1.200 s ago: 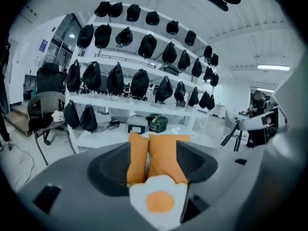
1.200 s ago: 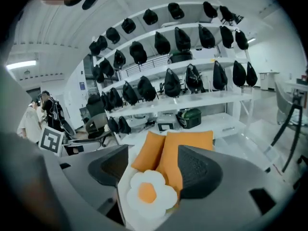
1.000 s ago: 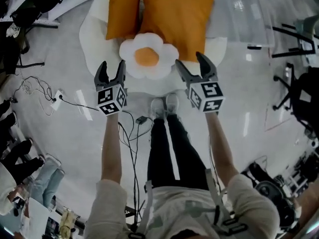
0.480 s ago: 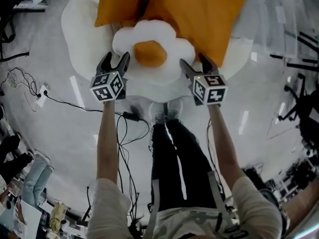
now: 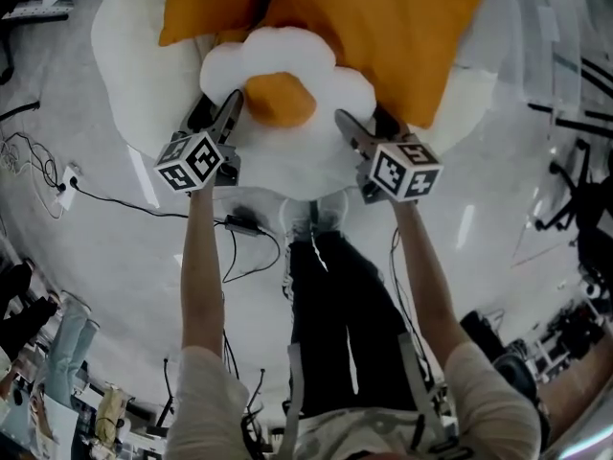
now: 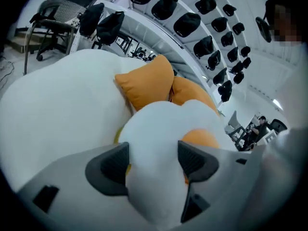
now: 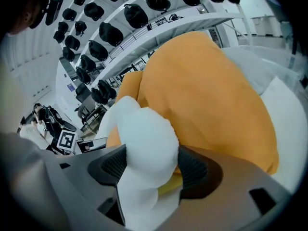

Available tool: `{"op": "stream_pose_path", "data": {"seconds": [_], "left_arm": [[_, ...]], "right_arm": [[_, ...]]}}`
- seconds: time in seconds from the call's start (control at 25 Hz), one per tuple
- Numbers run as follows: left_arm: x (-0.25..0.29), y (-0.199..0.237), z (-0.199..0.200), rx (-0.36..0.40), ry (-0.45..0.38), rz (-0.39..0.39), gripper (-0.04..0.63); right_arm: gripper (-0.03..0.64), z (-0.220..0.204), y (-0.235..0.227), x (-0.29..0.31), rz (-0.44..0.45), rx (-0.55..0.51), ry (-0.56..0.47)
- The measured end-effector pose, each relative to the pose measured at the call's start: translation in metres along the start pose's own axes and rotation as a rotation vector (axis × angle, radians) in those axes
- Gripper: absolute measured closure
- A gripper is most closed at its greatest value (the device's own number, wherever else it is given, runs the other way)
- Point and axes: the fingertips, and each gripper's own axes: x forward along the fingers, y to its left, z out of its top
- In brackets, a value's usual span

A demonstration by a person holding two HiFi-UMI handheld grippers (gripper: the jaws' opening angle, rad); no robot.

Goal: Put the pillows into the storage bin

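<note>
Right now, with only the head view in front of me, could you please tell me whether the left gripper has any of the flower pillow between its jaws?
Observer: Yes. In the left gripper view, the left gripper has a white petal of the flower pillow between its jaws, which stand wide apart and have just been opening.
Operator: Thank you. And how does the right gripper stand?
Observer: In its own view, the right gripper straddles another white petal on the pillow's far side, jaws apart and the petal filling the gap.
</note>
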Motion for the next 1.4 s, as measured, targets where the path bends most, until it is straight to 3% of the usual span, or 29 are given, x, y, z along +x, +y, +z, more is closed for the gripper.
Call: {"op": "stream_pose_path", "data": {"seconds": [0.12,0.2,0.32,0.56,0.84,1.08,1.24,1.4], "left_arm": [[-0.004,-0.002,-0.001,0.023,-0.007,0.022,0.298],[-0.012,-0.001,0.002,0.07,-0.015,0.044,0.383],[-0.023,-0.008,0.01,0.127,-0.018,0.071,0.429],[-0.068,-0.058,0.07,0.177,-0.09,0.068,0.449],[-0.173,-0.142,0.192,0.239,-0.216,0.041,0.459],[-0.282,-0.248,0.286,0.367,-0.351,0.027,0.463],[-0.35,-0.302,0.319,0.438,-0.433,0.017,0.463],[-0.409,-0.353,0.315,0.49,-0.468,0.001,0.463]], "right_arm": [[0.319,-0.002,0.001,-0.004,0.015,0.005,-0.002],[0.36,0.0,0.008,-0.006,0.008,-0.008,-0.009],[0.388,0.009,0.018,-0.014,-0.01,-0.04,-0.022],[0.408,0.065,0.053,-0.062,-0.012,-0.077,-0.078],[0.408,0.168,0.143,-0.16,-0.007,-0.15,-0.199],[0.408,0.247,0.216,-0.277,-0.013,-0.184,-0.332],[0.408,0.272,0.26,-0.347,-0.033,-0.207,-0.416],[0.408,0.265,0.285,-0.42,-0.067,-0.233,-0.476]]}}
